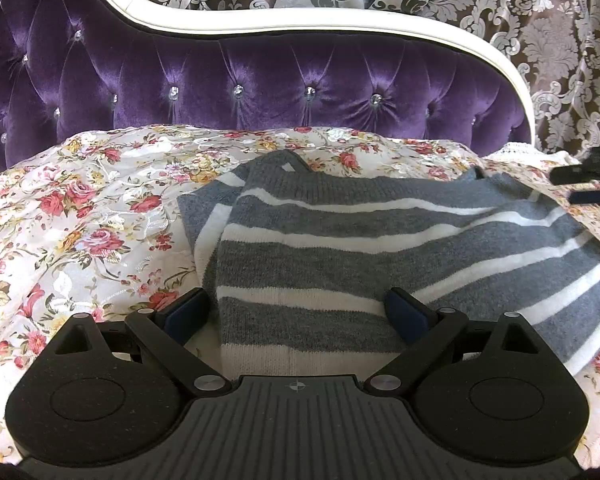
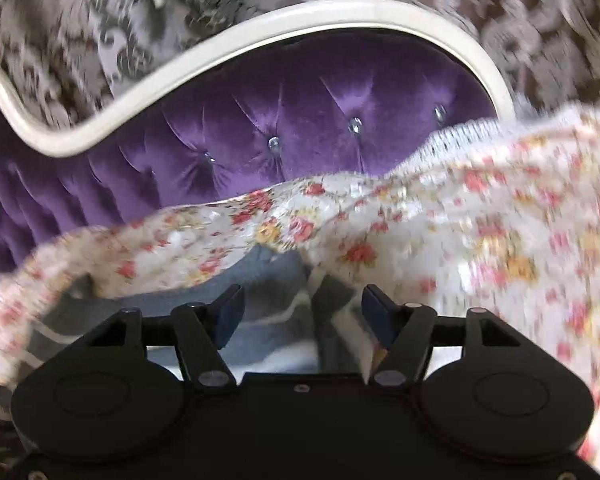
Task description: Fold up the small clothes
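Observation:
A grey sweater with white stripes (image 1: 380,248) lies folded on the floral bedspread (image 1: 80,220). My left gripper (image 1: 296,312) is open, its fingers on either side of the sweater's near edge. The right gripper (image 1: 588,184) shows at the far right edge of the left wrist view, beside the sweater's far corner. In the blurred right wrist view my right gripper (image 2: 304,312) is open, low over the grey sweater (image 2: 268,296), with the floral bedspread (image 2: 500,240) bunched around it.
A purple tufted headboard (image 1: 260,88) with a white frame stands behind the bed; it also shows in the right wrist view (image 2: 300,120). Patterned damask curtains (image 1: 560,40) hang behind it.

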